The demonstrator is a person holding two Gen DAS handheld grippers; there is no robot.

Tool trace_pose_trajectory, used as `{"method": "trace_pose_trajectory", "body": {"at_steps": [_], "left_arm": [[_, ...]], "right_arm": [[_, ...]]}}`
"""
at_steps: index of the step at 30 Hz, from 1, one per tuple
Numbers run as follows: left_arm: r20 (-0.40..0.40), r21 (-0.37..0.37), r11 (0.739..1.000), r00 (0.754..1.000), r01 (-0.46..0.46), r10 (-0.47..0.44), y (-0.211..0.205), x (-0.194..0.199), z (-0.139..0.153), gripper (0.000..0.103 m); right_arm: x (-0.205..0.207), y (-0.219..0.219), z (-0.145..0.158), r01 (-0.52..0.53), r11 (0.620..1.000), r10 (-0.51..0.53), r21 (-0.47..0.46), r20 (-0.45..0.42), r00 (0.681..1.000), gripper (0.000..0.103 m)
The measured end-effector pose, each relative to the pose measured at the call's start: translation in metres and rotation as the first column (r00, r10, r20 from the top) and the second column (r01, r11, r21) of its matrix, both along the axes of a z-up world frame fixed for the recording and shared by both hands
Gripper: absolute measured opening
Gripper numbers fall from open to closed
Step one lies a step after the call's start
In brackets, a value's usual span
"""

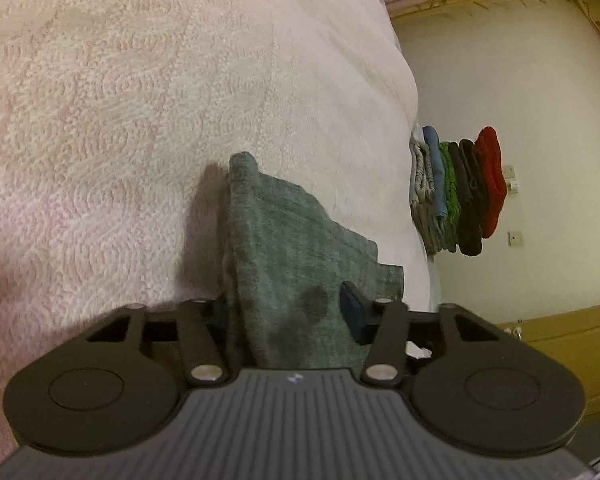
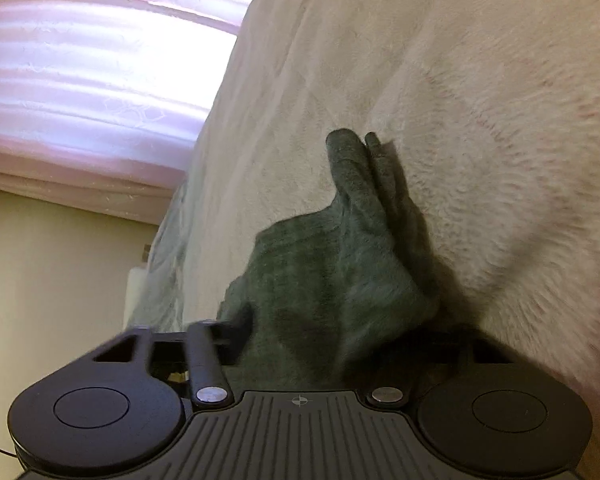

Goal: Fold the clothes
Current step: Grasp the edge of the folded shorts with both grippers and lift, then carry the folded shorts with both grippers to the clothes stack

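Grey-green knit cloth [image 1: 284,248] fills the space between the two fingers of your left gripper [image 1: 288,312]. The cloth hangs in folded layers just above the pale pink, textured fleece blanket [image 1: 100,120] and throws a shadow on it. One blue-padded fingertip [image 1: 354,312] stands clear on the right side of the fabric; the other is hidden behind the folds, so you have the jaws drawn in on the cloth with the material bunched between them. Two darker patches show on the fabric close to the gripper body.

From your right gripper [image 2: 340,332] the same grey-green knit cloth [image 2: 332,272] runs forward from between the fingers and ends in a narrow doubled tip lying against the blanket [image 2: 480,120]. The left finger [image 2: 240,332] presses the edge of the fabric; the opposite finger is covered by cloth and shadow. That gripper too is clamped on the garment. This view is blurred.

Beyond the far edge of the blanket, in the left wrist view, a stack of folded clothes [image 1: 456,192] sits well apart from the cloth you hold: grey, blue, green, black and red layers. A white wall [image 1: 520,80] stands behind it. In the right wrist view a pink curtain [image 2: 92,80], brightly lit, hangs past the bed edge.
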State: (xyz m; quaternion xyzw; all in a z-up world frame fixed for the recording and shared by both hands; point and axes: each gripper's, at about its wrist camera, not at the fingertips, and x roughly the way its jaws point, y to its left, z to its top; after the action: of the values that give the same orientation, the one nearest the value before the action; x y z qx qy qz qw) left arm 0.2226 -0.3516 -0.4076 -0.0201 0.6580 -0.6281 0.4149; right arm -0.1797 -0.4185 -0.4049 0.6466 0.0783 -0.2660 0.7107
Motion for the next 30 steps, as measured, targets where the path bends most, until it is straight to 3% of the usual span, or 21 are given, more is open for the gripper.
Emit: {"method": "trace_pose_trajectory", "body": {"at_steps": [2,5,6,10,14,17,23,30], "left_arm": [[0.006,-0.020,1.000,1.000,-0.001,0.001,0.002,-0.003,0.008,0.019],[0.016,-0.049,0.999,1.000,-0.002,0.003,0.006,-0.007,0.020,0.011],[0.019,-0.059,0.998,1.000,-0.003,0.004,0.007,-0.008,0.024,0.010],[0.031,-0.098,0.995,0.999,-0.004,0.007,0.011,-0.013,0.040,0.008],[0.043,-0.137,0.991,0.999,-0.005,0.011,0.016,-0.019,0.056,0.008],[0.033,-0.184,0.983,0.999,-0.012,0.019,0.016,-0.036,0.090,0.008],[0.019,-0.295,0.956,1.000,-0.010,0.016,-0.004,-0.110,0.167,0.008],[0.000,-0.358,0.932,0.998,-0.065,0.069,-0.056,-0.252,0.220,0.008]], "right_arm": [[0.008,-0.001,-0.002,-0.015,1.000,0.015,0.004,0.007,1.000,0.038],[0.019,0.000,-0.003,-0.031,1.000,0.031,-0.001,0.010,0.999,0.013],[0.020,0.002,-0.002,-0.030,1.000,0.030,-0.005,0.010,1.000,0.011],[0.012,0.013,0.020,0.005,0.999,-0.004,-0.045,0.017,1.000,0.008],[0.001,0.021,0.060,0.018,0.994,-0.015,-0.110,0.031,0.999,0.008],[-0.019,0.019,0.101,0.028,0.986,-0.023,-0.165,0.035,0.999,0.008],[-0.077,0.007,0.183,0.043,0.962,-0.036,-0.269,0.030,0.999,0.008],[-0.185,-0.059,0.243,0.015,0.947,-0.010,-0.321,0.018,1.000,0.008]]}}
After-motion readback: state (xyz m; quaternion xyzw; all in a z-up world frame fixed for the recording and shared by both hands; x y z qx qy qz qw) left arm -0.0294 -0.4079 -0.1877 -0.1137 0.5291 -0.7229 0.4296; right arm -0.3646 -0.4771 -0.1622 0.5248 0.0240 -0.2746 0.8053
